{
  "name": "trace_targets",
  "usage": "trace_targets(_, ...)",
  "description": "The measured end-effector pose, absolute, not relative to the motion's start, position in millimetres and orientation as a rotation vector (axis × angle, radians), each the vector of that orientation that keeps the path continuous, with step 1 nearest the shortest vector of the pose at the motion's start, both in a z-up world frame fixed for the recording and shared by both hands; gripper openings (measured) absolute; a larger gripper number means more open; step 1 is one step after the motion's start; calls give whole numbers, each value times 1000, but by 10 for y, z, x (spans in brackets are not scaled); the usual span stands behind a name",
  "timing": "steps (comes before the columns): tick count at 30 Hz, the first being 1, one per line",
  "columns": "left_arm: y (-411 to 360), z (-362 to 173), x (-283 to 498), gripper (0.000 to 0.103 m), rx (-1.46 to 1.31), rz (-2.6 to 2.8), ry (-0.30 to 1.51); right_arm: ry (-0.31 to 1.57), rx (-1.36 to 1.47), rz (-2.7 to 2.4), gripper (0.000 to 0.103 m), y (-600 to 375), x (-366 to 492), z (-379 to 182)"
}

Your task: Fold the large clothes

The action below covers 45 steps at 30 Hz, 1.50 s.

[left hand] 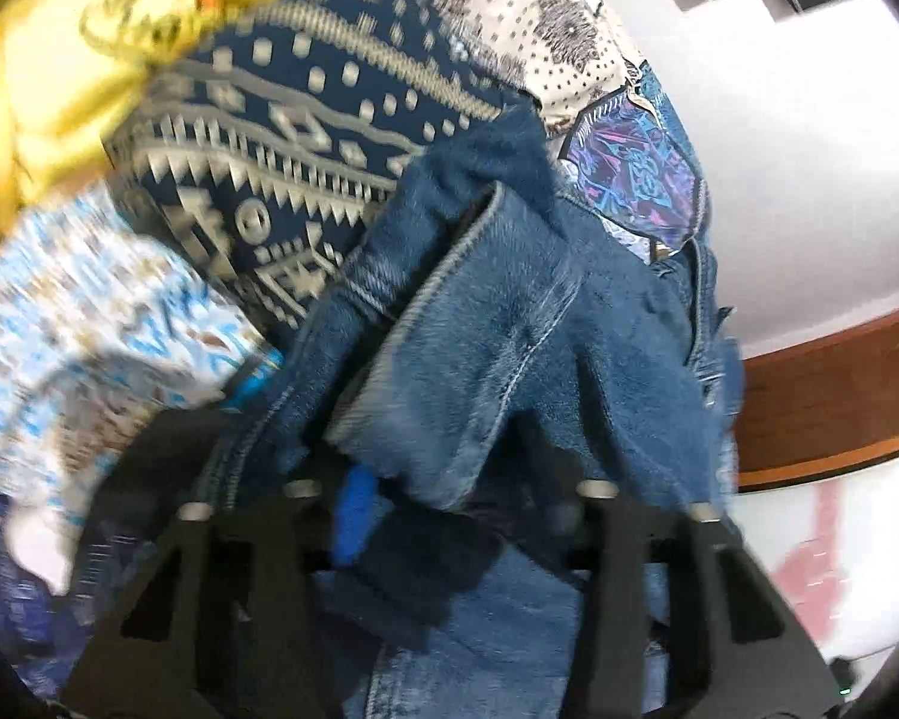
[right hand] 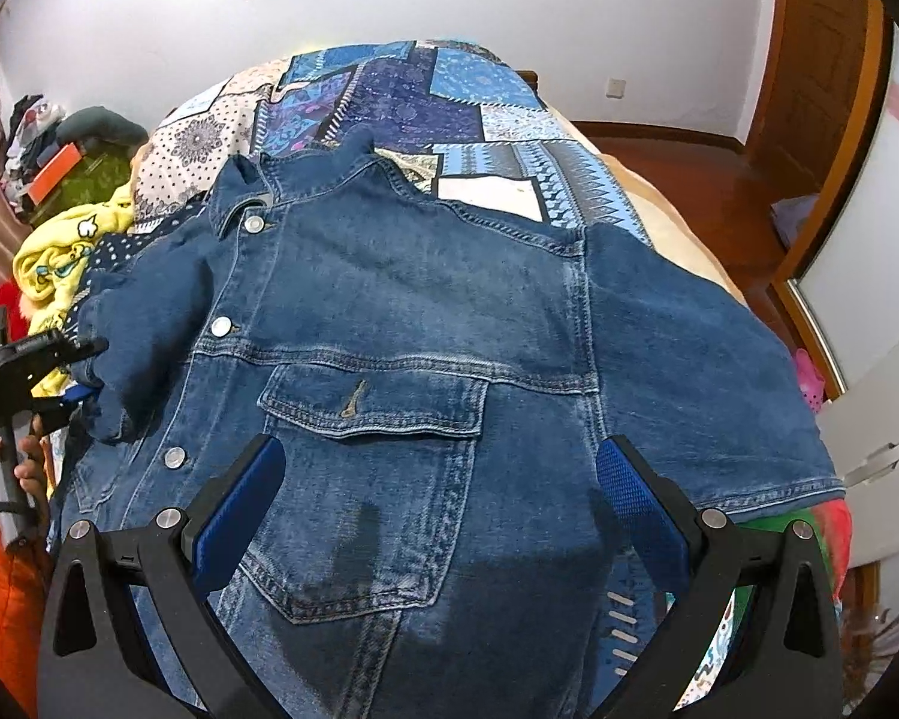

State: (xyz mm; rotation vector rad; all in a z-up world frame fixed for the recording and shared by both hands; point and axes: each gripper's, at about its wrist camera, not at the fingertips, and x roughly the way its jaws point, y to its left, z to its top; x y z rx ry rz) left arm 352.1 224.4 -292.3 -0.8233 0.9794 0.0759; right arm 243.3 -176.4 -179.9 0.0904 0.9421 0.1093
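Observation:
A blue denim jacket (right hand: 425, 323) lies front up on the bed, collar far, chest pocket near. My right gripper (right hand: 440, 467) is open and empty, hovering just above the jacket near the pocket. My left gripper (right hand: 87, 374) is at the jacket's left side, shut on its bunched left sleeve (right hand: 132, 323). In the left wrist view the sleeve denim (left hand: 509, 323) drapes over my left gripper (left hand: 449, 479) and hides the fingertips; one blue pad (left hand: 356, 515) shows.
The bed carries a blue patchwork quilt (right hand: 449, 102). A yellow garment (right hand: 60, 263) and other clothes pile at the left. A navy patterned cloth (left hand: 305, 138) lies beyond the sleeve. A wooden door (right hand: 821, 60) and wooden floor are at the right.

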Motion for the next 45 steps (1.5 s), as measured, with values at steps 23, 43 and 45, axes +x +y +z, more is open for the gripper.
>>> trace_targets(23,-130,-1024,3769,10,-271,-244,717,839,231,51,103,-2624,2006,-1591)
trace_targets(43,-1757,-2273,3460,13,-20,-525,1134,905,309,-86,103,-3353,1794,-1852)
trace_targets(45,-1696,-2175,3404,26,-17,-536,1124,904,311,-88,103,-3383,1793,-1851)
